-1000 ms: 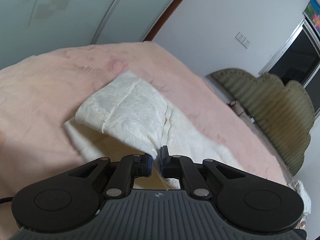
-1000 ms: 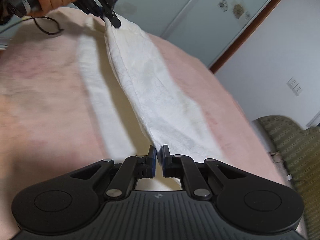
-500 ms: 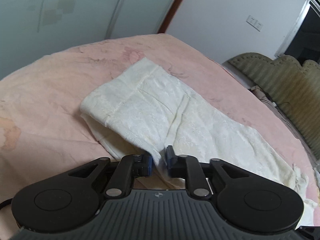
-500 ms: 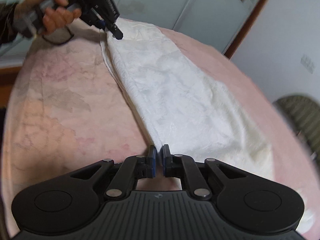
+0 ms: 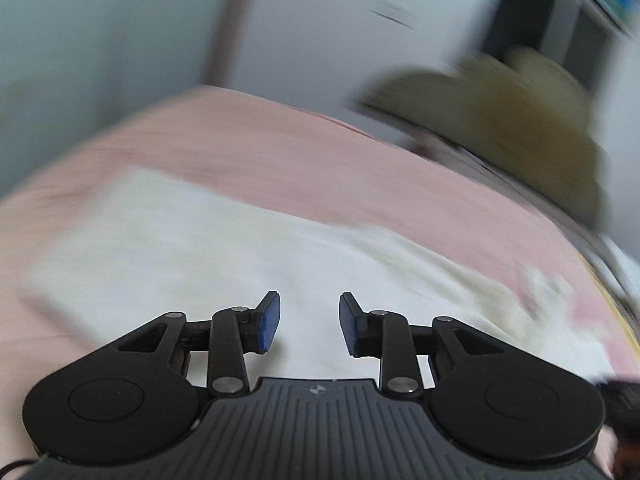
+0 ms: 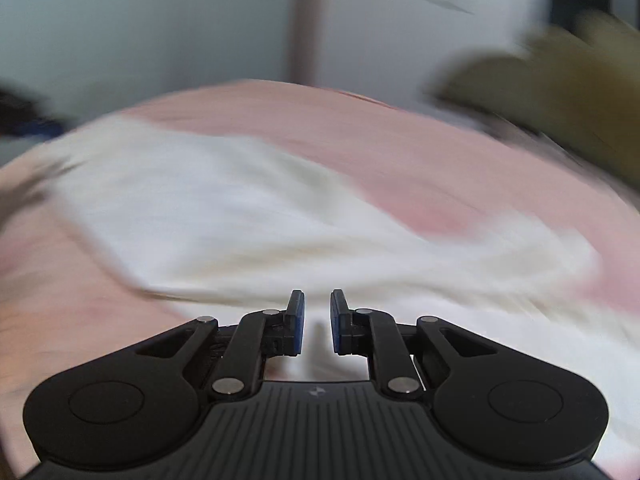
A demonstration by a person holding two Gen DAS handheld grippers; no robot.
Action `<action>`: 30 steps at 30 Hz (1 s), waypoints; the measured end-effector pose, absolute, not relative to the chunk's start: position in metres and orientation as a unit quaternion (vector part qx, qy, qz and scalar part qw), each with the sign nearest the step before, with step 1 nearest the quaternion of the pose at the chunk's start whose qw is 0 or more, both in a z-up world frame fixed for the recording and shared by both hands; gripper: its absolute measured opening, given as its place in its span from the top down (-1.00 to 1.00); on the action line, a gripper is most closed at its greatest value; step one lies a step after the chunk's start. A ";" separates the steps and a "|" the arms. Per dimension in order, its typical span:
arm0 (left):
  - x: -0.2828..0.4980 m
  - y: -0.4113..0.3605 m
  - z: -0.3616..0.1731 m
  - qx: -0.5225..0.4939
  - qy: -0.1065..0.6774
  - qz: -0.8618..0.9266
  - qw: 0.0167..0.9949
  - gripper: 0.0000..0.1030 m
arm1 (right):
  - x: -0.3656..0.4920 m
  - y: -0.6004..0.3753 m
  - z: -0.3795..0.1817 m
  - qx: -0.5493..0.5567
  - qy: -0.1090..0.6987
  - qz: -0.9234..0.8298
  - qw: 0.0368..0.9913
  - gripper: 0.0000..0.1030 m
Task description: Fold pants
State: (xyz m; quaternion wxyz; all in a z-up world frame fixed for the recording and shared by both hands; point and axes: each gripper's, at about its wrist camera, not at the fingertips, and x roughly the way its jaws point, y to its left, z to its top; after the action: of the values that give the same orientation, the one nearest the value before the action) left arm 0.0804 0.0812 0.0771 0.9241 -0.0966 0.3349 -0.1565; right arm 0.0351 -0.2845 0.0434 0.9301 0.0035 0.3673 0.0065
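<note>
Across the pink bedspread point(image 5: 360, 168) lie the white pants point(image 5: 192, 248), smeared by motion blur, seams unreadable. Left gripper point(image 5: 308, 322) spread wide, empty; right gripper point(image 6: 317, 320) parted narrowly, empty. Olive headboard point(image 5: 500, 120) at 2 o'clock, edges indistinct.

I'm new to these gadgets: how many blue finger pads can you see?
4. Two on the left gripper, either side of a wide gap; two on the right gripper, closer together. Both hover over the white pants.

- A bed point(image 5: 360, 168) covered in a pink, soft-looking blanket carries everything.
- Cream-white fabric pants point(image 6: 224, 216) lie spread directly on it, blurred.
</note>
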 end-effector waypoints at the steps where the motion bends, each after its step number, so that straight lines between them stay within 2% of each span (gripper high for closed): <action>1: 0.082 0.063 0.076 -0.084 0.342 -0.194 0.916 0.29 | 0.033 -0.299 0.035 0.024 0.391 -0.015 0.920 0.74; 5: 0.081 -0.015 0.070 -0.025 0.359 -0.362 0.860 0.17 | 0.008 -0.334 0.033 0.108 0.371 -0.033 0.922 0.72; 8: 0.075 -0.059 0.064 0.016 0.344 -0.428 0.836 0.02 | 0.010 -0.347 0.045 0.092 0.347 -0.086 0.929 0.72; 12: 0.072 -0.096 0.052 0.071 0.326 -0.453 0.827 0.01 | 0.037 -0.371 0.068 0.101 0.309 -0.105 0.940 0.69; 14: 0.073 -0.114 0.043 0.086 0.325 -0.464 0.820 0.01 | 0.059 -0.383 0.078 0.099 0.294 -0.107 0.944 0.51; 16: 0.076 -0.135 0.034 0.106 0.323 -0.456 0.823 0.01 | 0.087 -0.392 0.079 0.101 0.293 -0.113 0.944 -0.11; 17: 0.077 -0.141 0.030 0.112 0.322 -0.453 0.824 0.01 | 0.102 -0.395 0.078 0.105 0.294 -0.116 0.943 -0.21; 19: 0.083 -0.148 0.021 0.118 0.325 -0.447 0.825 0.03 | 0.134 -0.403 0.071 0.110 0.306 -0.118 0.938 -0.20; 23: 0.087 -0.154 0.009 0.121 0.318 -0.441 0.831 0.27 | 0.196 -0.402 0.055 0.065 0.353 -0.137 0.923 -0.20; 27: 0.081 -0.151 0.005 0.126 0.295 -0.443 0.837 0.30 | 0.250 -0.402 0.031 0.024 0.407 -0.164 0.898 -0.20; 30: 0.079 -0.154 0.002 0.127 0.282 -0.445 0.840 0.29 | 0.274 -0.412 0.013 0.041 0.435 -0.179 0.882 -0.21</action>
State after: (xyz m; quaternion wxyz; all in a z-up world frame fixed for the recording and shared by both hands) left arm 0.0788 -0.1541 0.0015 0.8403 0.1274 0.2817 -0.4452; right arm 0.2743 -0.4118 0.0129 0.8817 0.0414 0.4345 -0.1791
